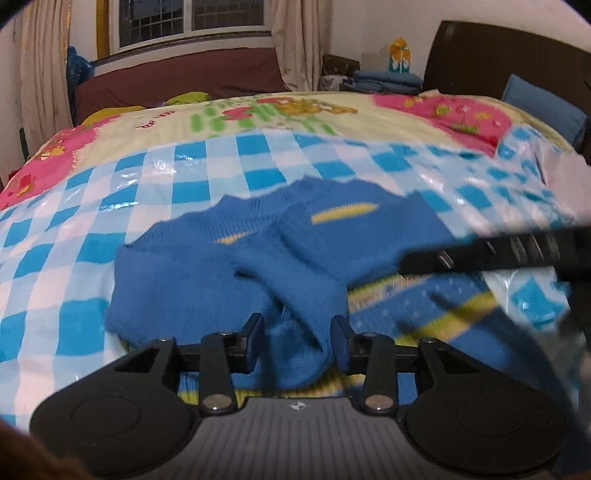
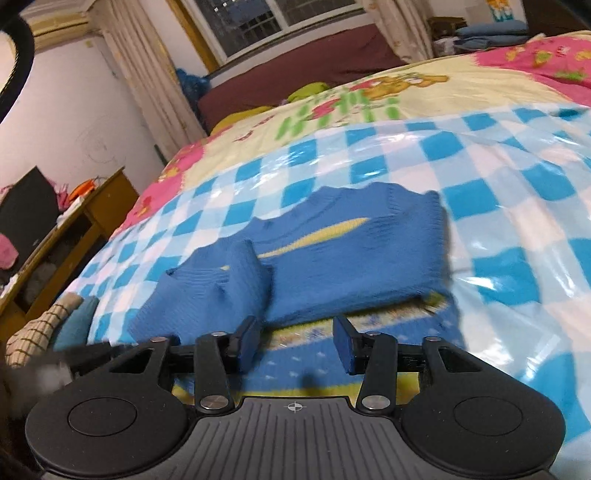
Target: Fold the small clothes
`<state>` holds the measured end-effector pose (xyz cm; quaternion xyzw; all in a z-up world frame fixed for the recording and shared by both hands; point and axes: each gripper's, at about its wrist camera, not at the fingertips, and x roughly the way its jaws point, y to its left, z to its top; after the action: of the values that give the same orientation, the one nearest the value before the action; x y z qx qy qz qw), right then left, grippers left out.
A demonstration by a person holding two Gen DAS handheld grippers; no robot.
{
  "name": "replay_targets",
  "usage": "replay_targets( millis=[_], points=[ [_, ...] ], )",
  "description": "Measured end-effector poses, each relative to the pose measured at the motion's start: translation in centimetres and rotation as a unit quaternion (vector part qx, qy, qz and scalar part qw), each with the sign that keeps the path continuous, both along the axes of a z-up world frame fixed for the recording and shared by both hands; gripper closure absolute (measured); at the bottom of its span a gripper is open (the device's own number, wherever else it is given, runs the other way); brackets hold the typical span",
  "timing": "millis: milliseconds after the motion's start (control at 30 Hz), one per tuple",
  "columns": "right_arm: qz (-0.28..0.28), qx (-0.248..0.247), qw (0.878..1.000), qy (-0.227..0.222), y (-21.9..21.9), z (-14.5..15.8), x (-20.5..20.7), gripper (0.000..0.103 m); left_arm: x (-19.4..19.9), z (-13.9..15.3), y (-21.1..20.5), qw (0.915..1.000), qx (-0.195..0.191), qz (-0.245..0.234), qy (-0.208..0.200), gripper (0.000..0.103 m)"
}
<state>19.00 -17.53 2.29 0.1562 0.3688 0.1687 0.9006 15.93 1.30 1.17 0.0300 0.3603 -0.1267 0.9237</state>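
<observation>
Blue knit sweater [image 1: 207, 266] lay on the blue/white checked plastic sheet [image 1: 74, 229], approx mid-sheet, sheet spread over the cartoon-print bedspread [image 1: 258, 110]; both sleeves were folded in across the body, yellow stripe [image 1: 345, 213] showing on each; hem band w/ yellow + light-blue pattern lay at the sheet's near edge, closest to us.

Left gripper [image 1: 297, 341]: fingers [image 1: 255, 339] parted w/ a sleeve end sitting between the pads; fabric touched the right pad, but we saw a gap on the other side, so not clamped as far as we could tell; we logged it as released. Frame blurred on the right, where the other tool crossed the view as a dark bar.

Right gripper [image 2: 295, 341]: jaws wide apart, nothing between them; it hovered over the hem band of the sweater [image 2: 351, 258], just short of the folded sleeve edge; folded left sleeve sat just beyond its left finger [image 2: 245, 341].

Surroundings: maroon headboard cushion [image 1: 177, 77] at the bed's far edge under the window [image 1: 192, 20]; curtains either side; wooden desk [image 2: 74, 229] beside the bed's left edge; stack of folded blue textiles [image 1: 384, 81] past the far right corner.
</observation>
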Motion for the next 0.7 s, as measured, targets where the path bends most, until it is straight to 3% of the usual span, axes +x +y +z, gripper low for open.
replay_targets(
  millis=[233,433,633,700],
  points=[
    [0.063,-0.062,0.996,-0.015,5.6,1.6,1.8,0.051,-2.6,-0.5,1.6,0.9997,-0.015,0.018,-0.006,0.058],
    [0.111,-0.103,0.988,-0.019,10.6,1.2,4.1,0.051,-3.5,-0.8,3.5,0.9983,-0.035,0.047,0.002,0.057],
    [0.1,-0.16,0.982,0.008,13.1,-0.9,6.8,0.051,-3.9,-1.2,4.3,0.9961,-0.06,0.064,0.006,0.057],
    [0.092,-0.189,0.978,0.015,13.7,-1.7,7.4,0.057,-3.9,-1.4,4.4,0.9958,-0.064,0.065,0.009,0.057]
  ],
)
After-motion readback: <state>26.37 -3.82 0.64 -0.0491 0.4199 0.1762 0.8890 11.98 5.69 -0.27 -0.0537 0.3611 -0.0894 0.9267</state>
